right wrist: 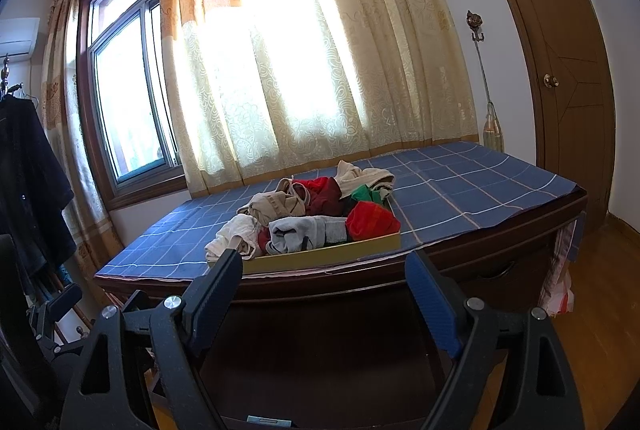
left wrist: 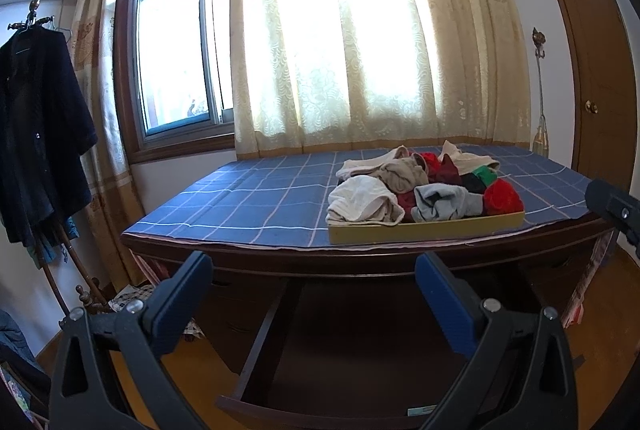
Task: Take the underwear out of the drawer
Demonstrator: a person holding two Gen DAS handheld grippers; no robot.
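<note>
A heap of underwear point(left wrist: 420, 190) point(right wrist: 312, 218) in white, beige, grey, red and green lies in a shallow yellow tray point(left wrist: 424, 230) point(right wrist: 328, 255) on the desk's blue checked cloth point(left wrist: 248, 198) point(right wrist: 460, 190). Below the desk top, a dark wooden drawer point(left wrist: 340, 350) point(right wrist: 320, 350) stands pulled out, and the part of its inside that shows looks bare. My left gripper point(left wrist: 314, 266) hovers open over the drawer with nothing between its fingers. My right gripper point(right wrist: 324, 262) is open too and holds nothing, level with the desk's front edge. Both are short of the tray.
A coat stand with a dark garment point(left wrist: 36, 134) stands to the left. A brown door point(right wrist: 560, 78) is at the right, with a plastic bag point(right wrist: 560, 294) hanging by the desk's right end. Window and curtains point(left wrist: 340, 50) rise behind the desk. The floor is wood.
</note>
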